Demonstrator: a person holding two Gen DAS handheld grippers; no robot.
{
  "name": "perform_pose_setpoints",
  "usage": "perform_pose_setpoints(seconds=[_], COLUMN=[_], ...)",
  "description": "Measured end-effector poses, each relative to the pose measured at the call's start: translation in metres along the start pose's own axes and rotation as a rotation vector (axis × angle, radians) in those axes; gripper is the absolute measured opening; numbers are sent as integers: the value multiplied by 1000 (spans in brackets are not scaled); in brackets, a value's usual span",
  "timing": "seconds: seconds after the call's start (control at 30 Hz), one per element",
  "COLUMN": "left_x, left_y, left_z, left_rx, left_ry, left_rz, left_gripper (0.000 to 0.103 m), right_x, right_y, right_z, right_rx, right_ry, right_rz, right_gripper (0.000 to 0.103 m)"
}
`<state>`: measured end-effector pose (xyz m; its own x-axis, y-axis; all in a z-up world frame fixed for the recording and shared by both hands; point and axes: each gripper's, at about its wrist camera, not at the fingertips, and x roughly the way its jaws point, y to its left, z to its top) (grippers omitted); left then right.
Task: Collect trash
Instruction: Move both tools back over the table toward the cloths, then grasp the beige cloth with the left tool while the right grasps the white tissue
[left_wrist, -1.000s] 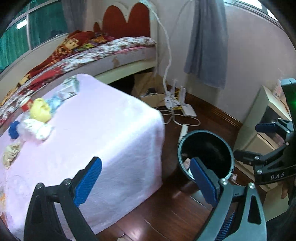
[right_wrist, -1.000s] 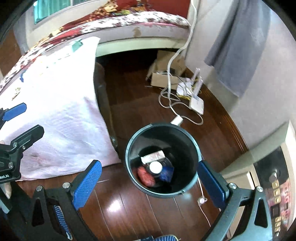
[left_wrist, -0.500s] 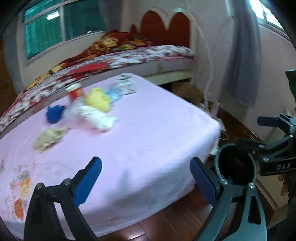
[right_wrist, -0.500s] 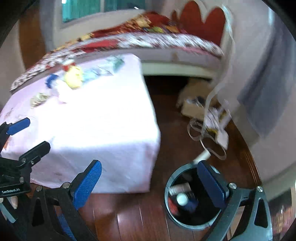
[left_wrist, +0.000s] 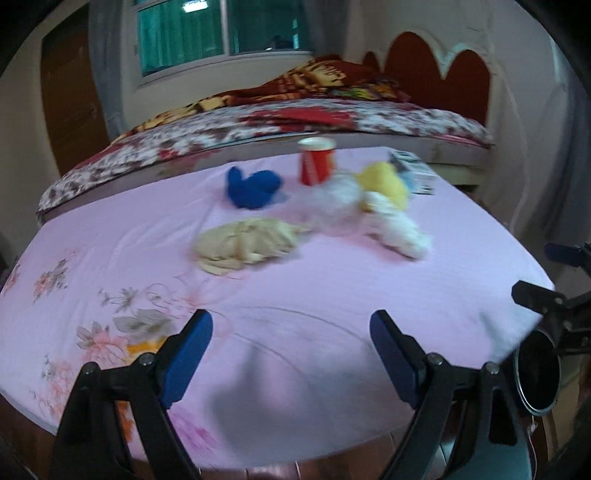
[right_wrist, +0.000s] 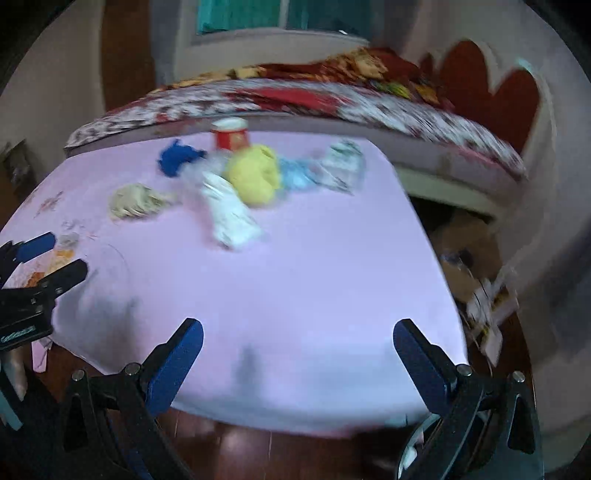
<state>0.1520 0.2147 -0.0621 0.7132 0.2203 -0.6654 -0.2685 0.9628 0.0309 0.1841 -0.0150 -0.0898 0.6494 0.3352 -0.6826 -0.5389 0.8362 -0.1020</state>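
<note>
Trash lies on the far half of a pink-covered table (left_wrist: 332, 295): a red can (left_wrist: 317, 164), a blue crumpled wad (left_wrist: 253, 188), a beige wad (left_wrist: 243, 245), a yellow wad (left_wrist: 386, 182), white crumpled paper (left_wrist: 400, 230) and a printed wrapper (left_wrist: 415, 171). The same items show in the right wrist view: can (right_wrist: 231, 134), yellow wad (right_wrist: 253, 179), white paper (right_wrist: 231, 214). My left gripper (left_wrist: 291, 354) is open and empty over the table's near edge. My right gripper (right_wrist: 299, 358) is open and empty at the near right edge. The black bin (left_wrist: 537, 373) stands on the floor, right of the table.
A bed (left_wrist: 295, 118) with a patterned blanket and red headboard (left_wrist: 439, 79) runs behind the table. Cardboard and cables (right_wrist: 476, 273) lie on the wooden floor to the right. A wall stands at the right.
Both grippers have swung up and left, away from the bin and toward the tabletop. The trash pile has come into the centre of both views. Both stay open.
</note>
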Motion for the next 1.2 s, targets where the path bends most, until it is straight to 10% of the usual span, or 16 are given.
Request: perform_pose_setpoints(seconds=[0.8,1.03,1.2], left_x=[121,115,84], left_y=[29,35,31], left_z=[60,57,49], left_rx=[-29,-44,-64], left_ry=[122,126,74], left_rz=[-15,-20,-94], left_gripper=[88,42,33], right_x=[134,111,82], right_y=[38,30,19], right_z=[71,61,50], right_rx=[-33,-2,13], right_ry=[92,55,26], right_rz=[78,110,104], right_gripper=[45,42,42])
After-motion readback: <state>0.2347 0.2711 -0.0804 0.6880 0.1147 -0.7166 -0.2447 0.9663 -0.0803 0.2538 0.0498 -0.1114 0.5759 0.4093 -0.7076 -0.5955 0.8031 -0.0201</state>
